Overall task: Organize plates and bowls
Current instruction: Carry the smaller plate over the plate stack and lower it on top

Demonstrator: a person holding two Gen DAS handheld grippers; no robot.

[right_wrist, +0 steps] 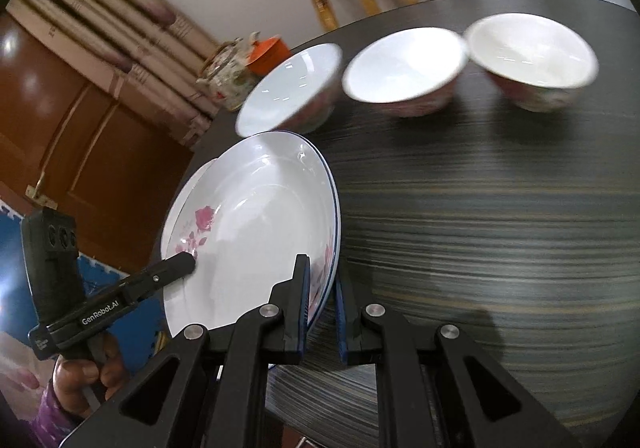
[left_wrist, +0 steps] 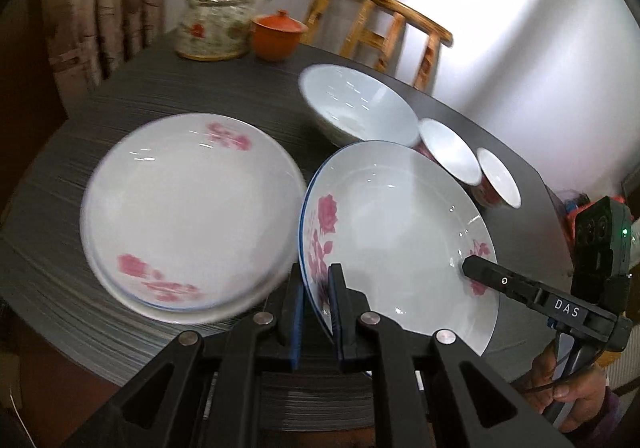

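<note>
Done: no stack yet | Now: your left gripper (left_wrist: 316, 304) and right gripper (right_wrist: 322, 304) both pinch one plate (left_wrist: 400, 232) | Left: other plate (left_wrist: 188, 216), three bowls (right_wrist: 404, 66)

The left gripper (left_wrist: 316, 300) was closed on the near rim of the plate (left_wrist: 400, 232), one blue-padded finger on each face of the rim. The right gripper (right_wrist: 322, 300) was likewise clamped on the opposite rim of that plate, pointing downward at an angle. A hand (right_wrist: 86, 376) in a purple sleeve gripped the left handle; the other hand (left_wrist: 568, 392) gripped the right handle.
</note>
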